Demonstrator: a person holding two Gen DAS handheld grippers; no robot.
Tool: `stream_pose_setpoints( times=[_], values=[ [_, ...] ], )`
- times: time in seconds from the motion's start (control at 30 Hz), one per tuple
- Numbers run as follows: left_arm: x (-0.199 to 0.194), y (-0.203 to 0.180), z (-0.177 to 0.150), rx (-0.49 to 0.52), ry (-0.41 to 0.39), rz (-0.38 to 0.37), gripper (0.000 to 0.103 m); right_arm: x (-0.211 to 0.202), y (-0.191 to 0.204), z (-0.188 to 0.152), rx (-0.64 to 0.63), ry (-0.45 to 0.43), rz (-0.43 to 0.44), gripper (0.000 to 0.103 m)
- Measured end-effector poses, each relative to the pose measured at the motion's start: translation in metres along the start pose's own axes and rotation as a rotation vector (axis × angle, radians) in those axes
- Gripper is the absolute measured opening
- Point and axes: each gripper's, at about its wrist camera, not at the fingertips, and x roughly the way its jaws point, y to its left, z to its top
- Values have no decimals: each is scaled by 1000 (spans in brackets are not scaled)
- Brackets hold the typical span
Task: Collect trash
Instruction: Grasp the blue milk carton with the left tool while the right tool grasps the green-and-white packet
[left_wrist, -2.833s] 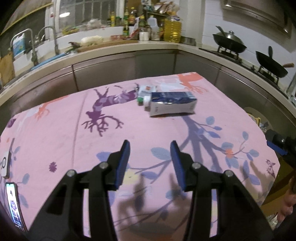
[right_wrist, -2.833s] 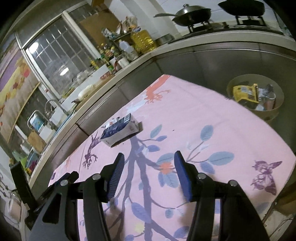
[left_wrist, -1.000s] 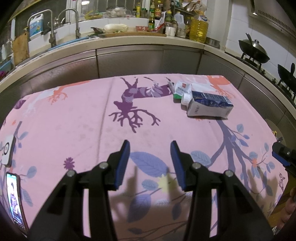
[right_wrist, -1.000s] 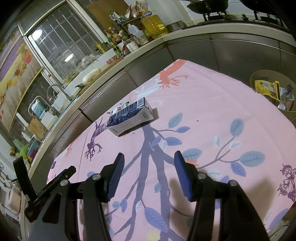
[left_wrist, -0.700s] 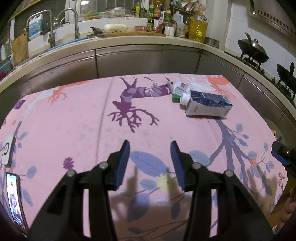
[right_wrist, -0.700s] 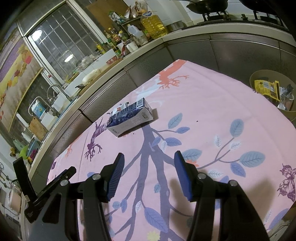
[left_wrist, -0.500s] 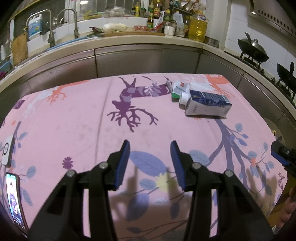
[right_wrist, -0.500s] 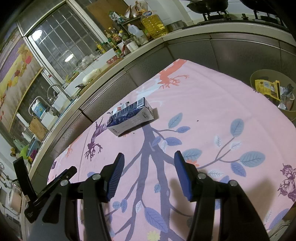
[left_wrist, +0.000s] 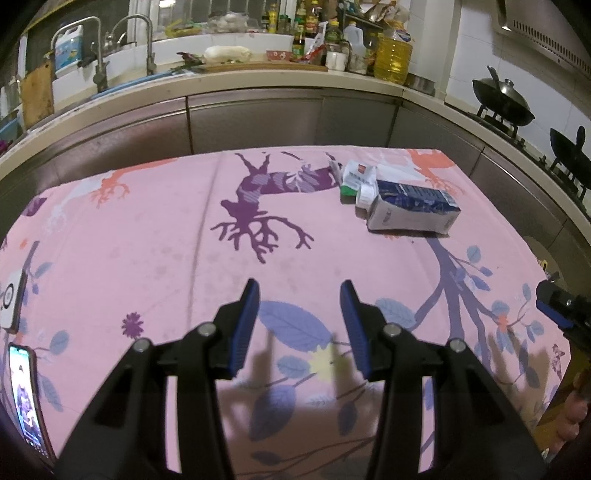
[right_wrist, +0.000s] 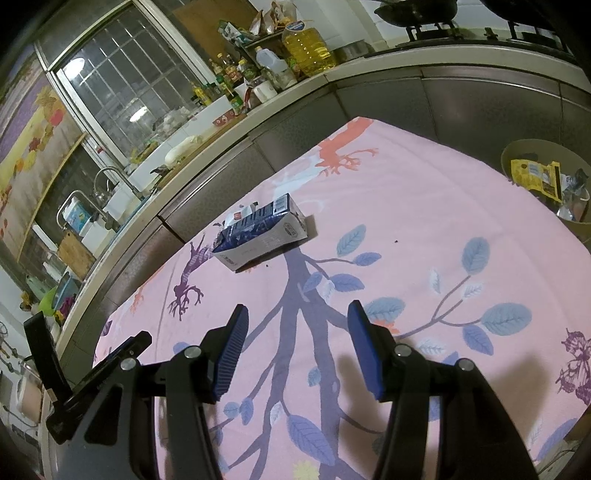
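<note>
While your worktop (left_wrist: 155, 236) lies mostly bare, the carton (left_wrist: 412, 215) rests on its side ahead-right of your left hand-held gripper (left_wrist: 299, 325) and ahead-left of your right hand-held gripper (right_wrist: 295, 347), long axis crosswise. Both sets of jaws gape, empty. A small packet (left_wrist: 355, 178) touches it; the bin (right_wrist: 517, 155) stands off right.

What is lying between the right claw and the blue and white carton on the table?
Nothing. In the right wrist view, only bare pink tablecloth with printed leaves and branches lies between the open right claw and the carton.
</note>
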Motion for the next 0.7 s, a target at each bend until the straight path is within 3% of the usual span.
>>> stream_pose_setpoints(
  times=[0.2, 0.4, 0.53, 0.7],
  values=[
    [4, 2, 8, 2, 5, -45, 43, 4, -3, 6, 5, -4, 3, 54],
    [21, 3, 30, -21, 29, -94, 43, 21, -1, 39, -33, -35, 13, 54],
    [35, -11, 41, -12, 44, -150, 55, 57, -2, 80, -68, -28, 14, 54],
    [58, -26, 40, -45, 115, -257, 55, 136, -14, 131, -7, 101, 59, 54]
  ],
)
